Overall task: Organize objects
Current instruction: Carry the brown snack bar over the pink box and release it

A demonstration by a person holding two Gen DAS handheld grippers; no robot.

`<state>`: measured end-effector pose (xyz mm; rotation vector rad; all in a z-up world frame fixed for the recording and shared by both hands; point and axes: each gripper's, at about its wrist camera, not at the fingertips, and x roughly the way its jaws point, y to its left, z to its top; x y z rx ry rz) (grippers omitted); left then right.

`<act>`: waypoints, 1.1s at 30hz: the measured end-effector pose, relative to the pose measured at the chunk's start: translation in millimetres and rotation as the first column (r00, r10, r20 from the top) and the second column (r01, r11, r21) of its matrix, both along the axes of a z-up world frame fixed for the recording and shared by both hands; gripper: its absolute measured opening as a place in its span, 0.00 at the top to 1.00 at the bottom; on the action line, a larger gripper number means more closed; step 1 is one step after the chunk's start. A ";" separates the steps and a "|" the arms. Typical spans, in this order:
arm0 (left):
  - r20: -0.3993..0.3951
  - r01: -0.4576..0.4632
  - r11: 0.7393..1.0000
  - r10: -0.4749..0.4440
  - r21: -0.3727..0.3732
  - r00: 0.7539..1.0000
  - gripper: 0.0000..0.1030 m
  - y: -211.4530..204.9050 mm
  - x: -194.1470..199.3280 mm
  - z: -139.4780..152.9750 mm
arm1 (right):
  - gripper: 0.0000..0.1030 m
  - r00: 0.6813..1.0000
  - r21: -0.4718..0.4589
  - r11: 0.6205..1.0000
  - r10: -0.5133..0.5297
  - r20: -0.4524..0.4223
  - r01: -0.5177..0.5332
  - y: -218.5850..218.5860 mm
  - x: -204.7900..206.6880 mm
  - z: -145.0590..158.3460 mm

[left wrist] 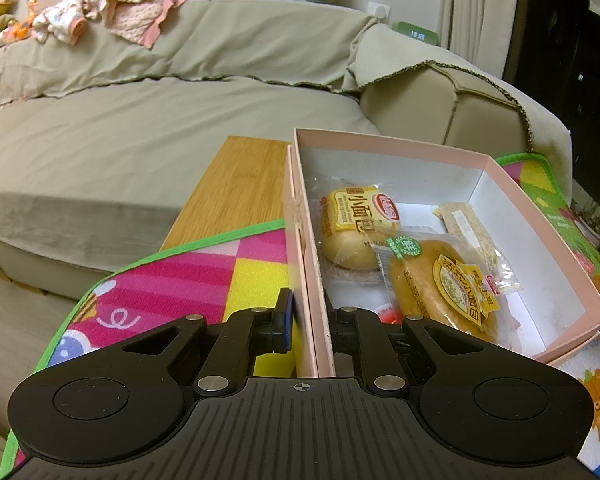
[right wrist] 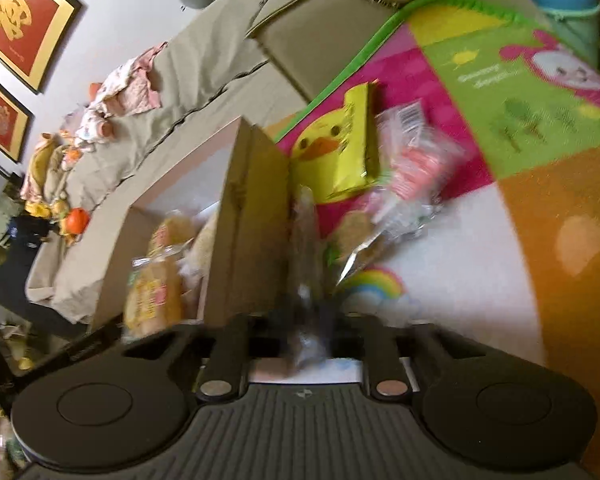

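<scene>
Filling box (left wrist: 500,164) | left fingers (left wrist: 288,312) pinching its wall | right fingers (right wrist: 296,344) pinching clear packet (right wrist: 306,240) | two breads (left wrist: 440,284) inside, snacks (right wrist: 416,160) beyond remain

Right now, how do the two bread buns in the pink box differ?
The far bun is pale yellow and plump; the near bun is browner, flatter and wider. The far bun's label is a yellow rectangle with a red logo; the near bun's label is round, with a green sticker beside it. The near bun overlaps the far bun's wrapper. Both are sealed in clear wrappers inside the box.
</scene>
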<state>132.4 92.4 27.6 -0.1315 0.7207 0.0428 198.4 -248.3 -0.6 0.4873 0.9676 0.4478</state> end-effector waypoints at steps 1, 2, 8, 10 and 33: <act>0.001 0.000 1.000 0.000 0.000 1.000 0.87 0.1 0.2 0.1 | 0.90 1.000 -0.011 1.000 0.004 0.002 -0.004 0.4 -3.0 2.0; 0.001 0.000 1.000 0.000 -0.001 1.000 0.87 0.1 0.3 0.2 | 0.91 1.000 -0.029 1.000 0.005 0.007 -0.005 -0.7 -7.2 4.8; 0.000 -0.001 1.000 0.001 -0.001 1.000 0.87 -0.1 0.3 0.2 | 0.90 0.999 -0.100 0.994 -0.033 0.006 0.033 -34.1 -42.7 15.4; 0.000 -0.001 1.000 0.001 -0.002 1.000 0.87 -0.5 0.1 -0.1 | 0.86 0.998 -0.144 0.988 -0.057 0.015 0.059 -46.2 -56.7 17.7; -0.007 0.003 1.000 -0.002 0.006 1.000 0.87 -0.9 -0.9 -0.3 | 0.63 0.968 -0.510 0.859 0.105 0.226 0.026 9.0 -81.3 38.5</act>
